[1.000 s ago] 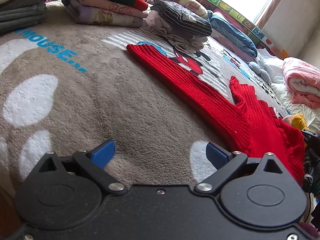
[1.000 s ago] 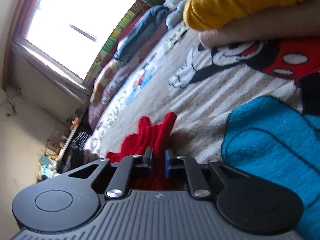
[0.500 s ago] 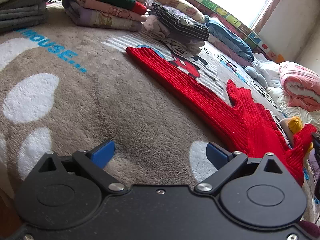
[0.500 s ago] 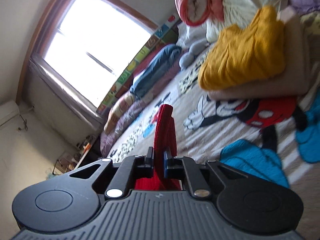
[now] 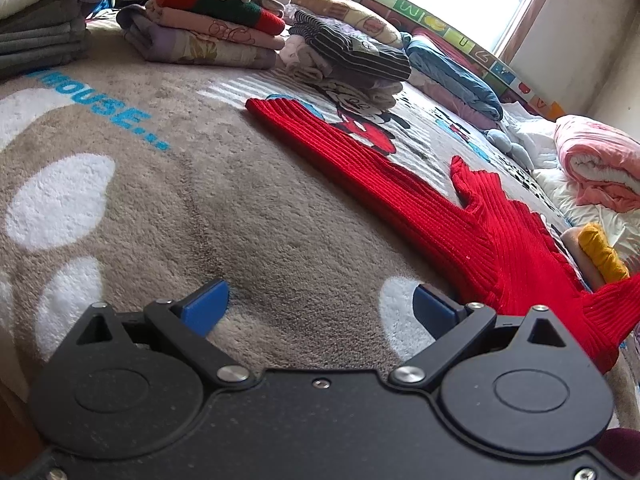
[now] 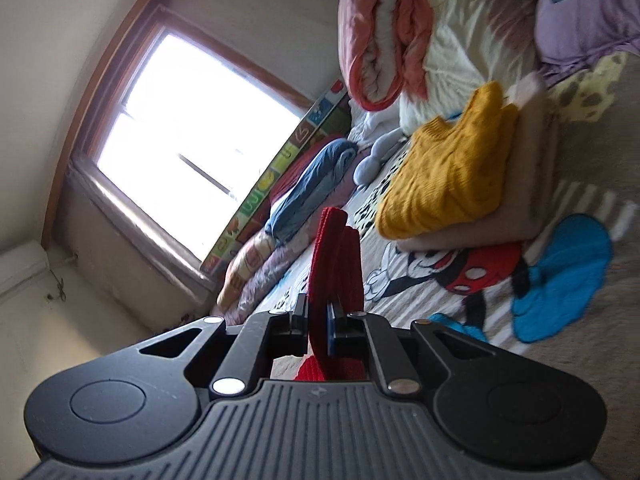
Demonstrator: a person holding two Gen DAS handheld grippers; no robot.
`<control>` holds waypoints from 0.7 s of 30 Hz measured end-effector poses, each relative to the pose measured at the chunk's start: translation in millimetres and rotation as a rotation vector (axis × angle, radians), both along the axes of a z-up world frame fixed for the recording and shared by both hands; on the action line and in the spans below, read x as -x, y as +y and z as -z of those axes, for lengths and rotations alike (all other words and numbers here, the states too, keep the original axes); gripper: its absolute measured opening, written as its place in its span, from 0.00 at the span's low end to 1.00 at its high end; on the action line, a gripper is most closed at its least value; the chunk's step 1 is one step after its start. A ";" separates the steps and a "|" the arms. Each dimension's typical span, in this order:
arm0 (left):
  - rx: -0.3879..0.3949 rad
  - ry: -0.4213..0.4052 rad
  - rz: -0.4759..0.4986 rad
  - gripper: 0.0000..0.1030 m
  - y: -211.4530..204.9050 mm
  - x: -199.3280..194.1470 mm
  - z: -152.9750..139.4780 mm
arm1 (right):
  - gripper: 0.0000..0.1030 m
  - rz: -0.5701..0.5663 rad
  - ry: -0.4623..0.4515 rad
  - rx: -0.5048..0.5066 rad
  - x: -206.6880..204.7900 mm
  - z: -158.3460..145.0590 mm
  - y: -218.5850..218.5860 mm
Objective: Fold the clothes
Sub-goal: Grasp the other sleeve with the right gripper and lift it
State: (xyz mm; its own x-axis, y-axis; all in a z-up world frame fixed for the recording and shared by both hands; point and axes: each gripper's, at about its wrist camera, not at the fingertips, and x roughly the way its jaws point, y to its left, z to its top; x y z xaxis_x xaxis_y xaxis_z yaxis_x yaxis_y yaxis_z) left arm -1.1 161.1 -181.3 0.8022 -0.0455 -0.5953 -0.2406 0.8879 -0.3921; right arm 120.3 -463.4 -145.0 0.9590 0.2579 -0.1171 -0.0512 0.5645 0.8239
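My right gripper pinches the red sweater, lifted. My left gripper gapes empty above the blanket.

Bed blanket carries red sweater, folded clothes stacks, yellow sweater on beige garment.

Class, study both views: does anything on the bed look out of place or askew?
Only the red sweater: it lies unfolded and slanted across the blanket, one end lifted in the right hand-held gripper, unlike the neat folded stacks.
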 end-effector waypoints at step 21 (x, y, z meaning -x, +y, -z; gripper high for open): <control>-0.143 0.035 0.024 0.99 -19.9 -7.0 3.5 | 0.09 0.168 0.104 -0.148 43.7 94.6 -51.8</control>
State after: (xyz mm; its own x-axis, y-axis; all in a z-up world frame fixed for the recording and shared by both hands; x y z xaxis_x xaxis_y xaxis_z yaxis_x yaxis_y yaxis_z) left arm 5.9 141.2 -184.8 0.7803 0.0236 -0.6250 -0.2306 0.9397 -0.2524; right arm 76.6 -515.1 -239.6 0.9747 0.1171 -0.1903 0.1228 0.4309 0.8940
